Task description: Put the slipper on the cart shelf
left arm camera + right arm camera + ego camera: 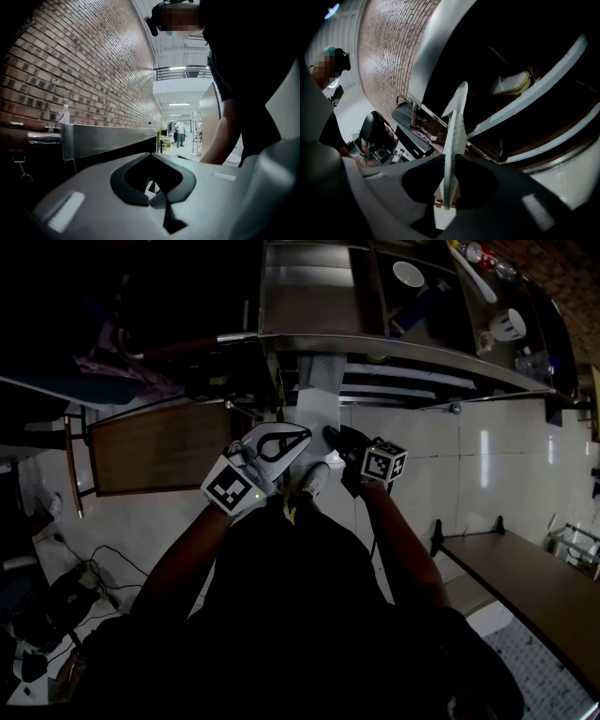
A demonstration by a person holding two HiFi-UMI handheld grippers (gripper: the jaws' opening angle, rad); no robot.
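My right gripper is shut on a pale slipper, pinched edge-on so its ribbed sole stands up between the jaws. Behind it are the steel cart's shelves; a cream thing lies on one of them. In the head view the black right gripper points at the cart, just below its top rim. The white left gripper is beside it to the left. In the left gripper view, the left gripper has its jaws together with nothing between them, and the cart's steel side stands ahead.
A wooden chair stands left of the cart, and a long bench stands at the right. Bowls and bottles sit on the cart top. Cables lie on the floor at the lower left. A brick wall runs behind the cart.
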